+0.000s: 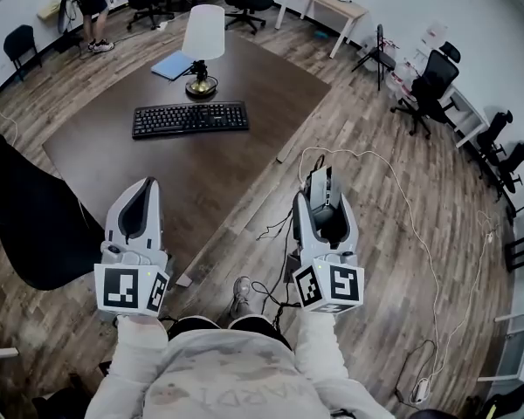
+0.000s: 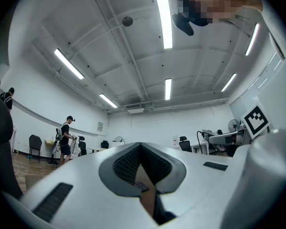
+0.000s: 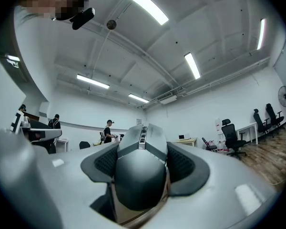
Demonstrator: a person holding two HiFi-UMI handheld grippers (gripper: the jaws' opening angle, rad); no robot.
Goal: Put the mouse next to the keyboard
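A dark grey mouse (image 1: 320, 188) (image 3: 139, 173) sits clamped between the jaws of my right gripper (image 1: 320, 197) (image 3: 142, 144), which is shut on it and held over the wooden floor, right of the table's near corner. The black keyboard (image 1: 190, 118) lies on the brown table (image 1: 113, 160), well ahead and to the left. My left gripper (image 1: 144, 201) (image 2: 141, 151) hovers over the table's near edge, its jaws shut together with nothing between them. A sliver of the table shows through the gap below them in the left gripper view.
A white-shaded lamp (image 1: 202, 44) and a blue notebook (image 1: 172, 65) stand behind the keyboard. A black chair (image 1: 22, 221) is at my left. White and black cables (image 1: 393, 190) trail over the floor at right. Office chairs, desks and a person (image 1: 91, 7) stand far back.
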